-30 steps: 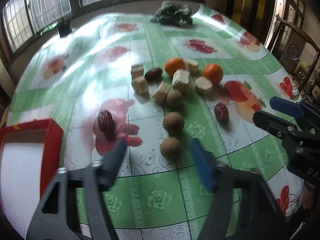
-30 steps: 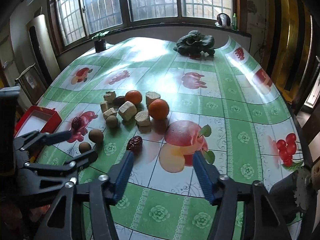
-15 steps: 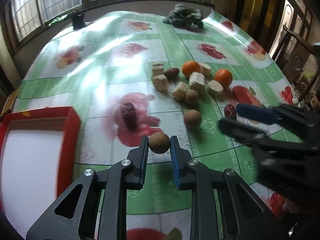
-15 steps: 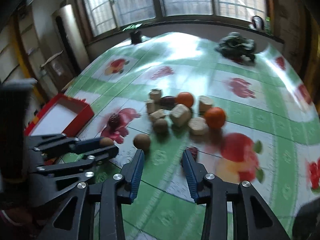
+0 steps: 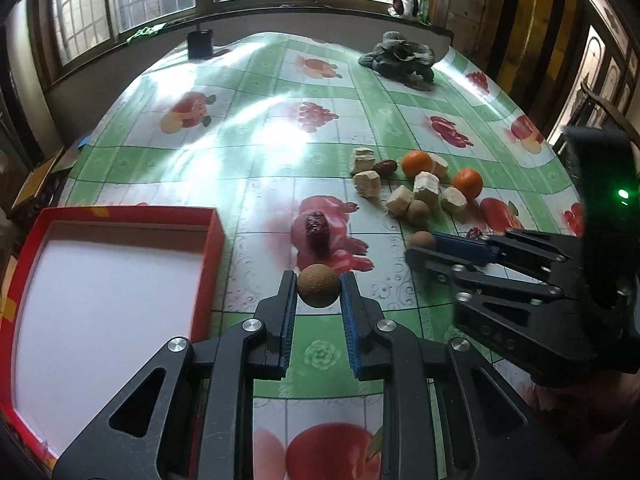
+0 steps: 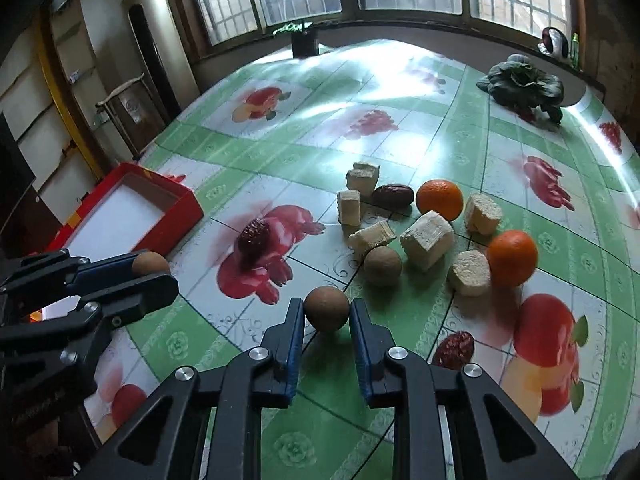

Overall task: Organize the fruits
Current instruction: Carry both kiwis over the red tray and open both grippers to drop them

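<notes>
Beside the red box (image 5: 112, 280), at its near right corner, the left gripper (image 5: 319, 289) points steeply down at the table (image 5: 248, 148) with its fingers clenched on a round brown fruit (image 5: 319, 285), which is lifted clear of the tablecloth. The right gripper (image 6: 327, 316), farther from the red box on the same side, tilts down at a similar angle; its fingers grasp a second brown fruit (image 6: 327, 309), whose shadow lies on the cloth directly beneath it. In the left wrist view this second gripper reaches in from the right edge with its fruit at the fingertips. The red box is open-topped with a white floor and nothing in it; its right wall faces both grippers. Between that wall and the fruit pile, a dried date (image 5: 317, 227) lies alone on a printed red patch. The pile, well apart from the red box, holds two oranges (image 6: 439, 199), a third brown fruit (image 6: 382, 266), another date (image 6: 394, 196) and several pale cut chunks (image 6: 427, 240). A further date (image 6: 454, 349) lies just beside the right gripper. The tablecloth beyond the red box toward the windows is bare up to a dark leafy vegetable (image 5: 400, 58).
</notes>
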Demonstrator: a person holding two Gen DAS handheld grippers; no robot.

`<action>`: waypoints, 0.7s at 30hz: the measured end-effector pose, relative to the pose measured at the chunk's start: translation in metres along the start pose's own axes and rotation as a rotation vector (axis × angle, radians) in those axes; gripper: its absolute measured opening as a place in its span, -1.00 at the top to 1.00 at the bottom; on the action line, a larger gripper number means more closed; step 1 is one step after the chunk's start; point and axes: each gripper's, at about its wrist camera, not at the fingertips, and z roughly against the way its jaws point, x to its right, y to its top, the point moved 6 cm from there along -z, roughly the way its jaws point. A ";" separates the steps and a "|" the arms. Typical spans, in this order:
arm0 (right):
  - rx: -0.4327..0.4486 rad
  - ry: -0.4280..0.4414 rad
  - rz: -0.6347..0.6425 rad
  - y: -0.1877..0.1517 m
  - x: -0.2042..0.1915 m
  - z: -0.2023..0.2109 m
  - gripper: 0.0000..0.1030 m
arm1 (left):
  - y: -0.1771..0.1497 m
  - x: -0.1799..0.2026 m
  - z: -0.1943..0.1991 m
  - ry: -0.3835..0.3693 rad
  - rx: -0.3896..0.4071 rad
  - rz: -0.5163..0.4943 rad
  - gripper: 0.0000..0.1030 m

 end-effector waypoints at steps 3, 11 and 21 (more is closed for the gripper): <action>0.023 -0.005 0.009 0.001 -0.007 0.013 0.56 | 0.002 -0.007 0.008 0.002 0.009 0.024 0.60; 0.058 -0.012 0.071 0.009 -0.046 0.032 0.56 | 0.001 -0.032 0.038 0.066 0.053 0.039 0.60; 0.066 -0.004 0.157 0.024 -0.097 0.026 0.57 | -0.001 -0.089 0.057 0.161 0.056 0.093 0.60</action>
